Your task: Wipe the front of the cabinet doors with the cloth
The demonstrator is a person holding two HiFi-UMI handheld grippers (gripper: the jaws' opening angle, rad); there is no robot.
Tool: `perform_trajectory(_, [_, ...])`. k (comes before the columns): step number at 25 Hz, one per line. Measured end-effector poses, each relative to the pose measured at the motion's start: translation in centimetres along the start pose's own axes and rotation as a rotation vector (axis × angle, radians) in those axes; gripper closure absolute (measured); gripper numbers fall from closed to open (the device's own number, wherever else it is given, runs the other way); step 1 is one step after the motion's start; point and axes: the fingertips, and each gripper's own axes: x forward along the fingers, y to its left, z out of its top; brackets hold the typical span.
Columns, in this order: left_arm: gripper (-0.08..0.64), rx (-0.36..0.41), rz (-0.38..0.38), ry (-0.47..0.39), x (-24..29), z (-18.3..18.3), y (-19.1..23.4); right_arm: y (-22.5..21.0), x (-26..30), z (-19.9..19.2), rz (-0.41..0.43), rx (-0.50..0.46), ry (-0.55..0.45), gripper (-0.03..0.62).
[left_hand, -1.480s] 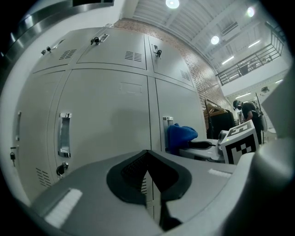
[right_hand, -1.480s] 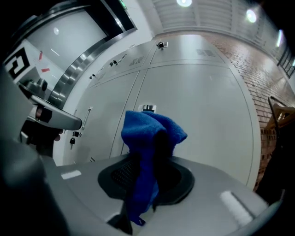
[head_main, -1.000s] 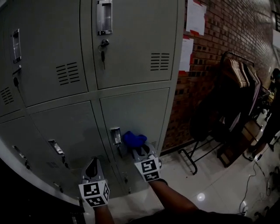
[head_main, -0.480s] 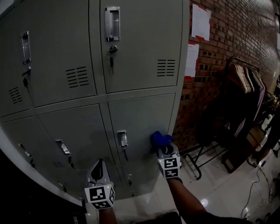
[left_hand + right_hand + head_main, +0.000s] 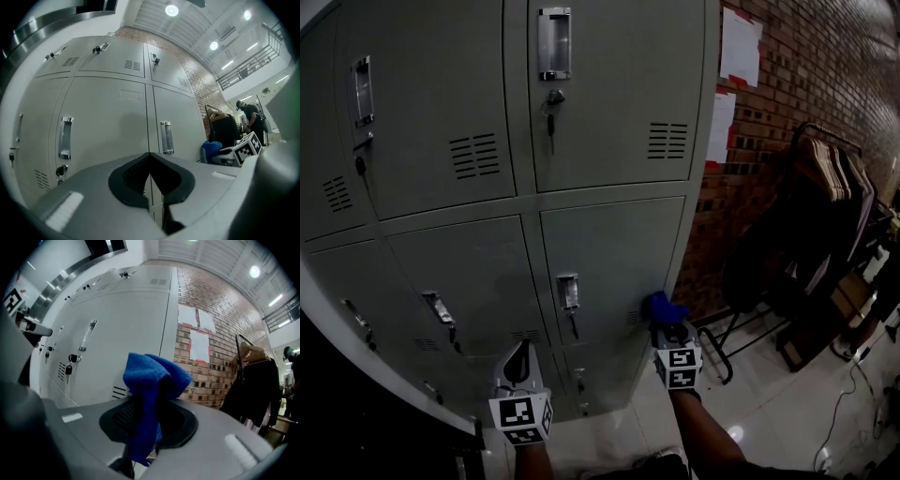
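Grey metal cabinet doors [image 5: 609, 253] fill the left and middle of the head view. My right gripper [image 5: 667, 323] is shut on a bunched blue cloth [image 5: 662, 306] at the lower right corner of the lower right door, beside its vent slots. In the right gripper view the blue cloth [image 5: 152, 394] stands up between the jaws, close to the door [image 5: 126, 343]. My left gripper [image 5: 519, 361] hangs low in front of the lower doors with nothing in it, jaws shut. The left gripper view shows its jaws meeting [image 5: 150, 180] before the doors [image 5: 108, 117].
Handles [image 5: 568, 291] and keys [image 5: 550, 103] stick out from the door fronts. A brick wall [image 5: 787, 103] with paper sheets [image 5: 741, 47] stands to the right. A rack of dark clothes [image 5: 811, 206] sits on the shiny floor [image 5: 769, 412].
The right gripper has carried the blue cloth rightward across the lower right door, from beside its handle to its right edge. The left gripper has stayed low.
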Motion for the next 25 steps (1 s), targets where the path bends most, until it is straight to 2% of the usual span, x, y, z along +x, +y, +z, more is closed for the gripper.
perform_trajectory(5, [0.545,0.002,-0.007,0.01,0.2,-0.5,-0.2,1.3,1.9,-2.9,0.061,0.026,0.102,0.5])
perform_trajectory(8, [0.545,0.012,-0.013,0.011,-0.1,-0.5,-0.3,2.6,3.1,-3.0,0.09,0.028,0.151,0.497])
perform_trajectory(13, [0.545,0.015,0.004,0.018,-0.7,-0.7,0.5,3.2,3.1,-2.7,0.077,0.034,0.156,0.495])
perform_trajectory(19, [0.545,0.016,0.029,0.015,-1.3,-0.8,1.9,7.1,3.1,-1.3,0.148,0.022,0.145,0.495])
perform_trajectory(25, [0.545,0.015,0.029,0.01,-1.5,-0.7,2.4,13.1,2.9,0.3,0.255,-0.002,0.124,0.495])
